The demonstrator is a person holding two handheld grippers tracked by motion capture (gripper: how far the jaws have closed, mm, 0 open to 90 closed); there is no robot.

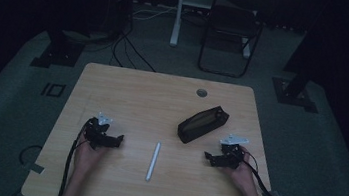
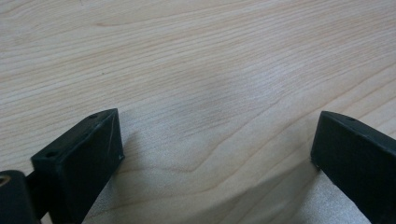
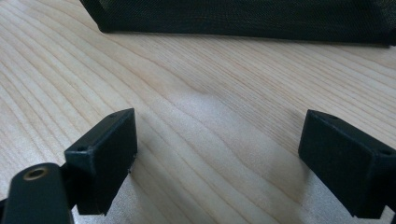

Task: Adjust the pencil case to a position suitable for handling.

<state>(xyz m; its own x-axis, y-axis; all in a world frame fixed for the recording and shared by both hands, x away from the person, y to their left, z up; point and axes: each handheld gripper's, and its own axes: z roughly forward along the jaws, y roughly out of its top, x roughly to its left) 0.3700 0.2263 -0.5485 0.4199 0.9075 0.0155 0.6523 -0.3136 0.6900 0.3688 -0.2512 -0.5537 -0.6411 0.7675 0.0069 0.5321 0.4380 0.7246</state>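
I found both the left hand-held gripper [image 1: 116,140] and right hand-held gripper [image 1: 208,157] gaping empty on the bench [image 1: 128,92], flanking the white pen [image 1: 153,161] near the black pouch [image 1: 202,123]; I judged a careless approach could roll it away.

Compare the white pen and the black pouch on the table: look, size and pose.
The pen is white, thin and stick-like; the pouch is black, boxy and much bulkier. The pen lies almost straight away from the person, midway between the two hand-held grippers; the pouch sits farther back, angled diagonally, nearer the right hand-held gripper. Both rest flat on the wooden table, and no gripper touches them.
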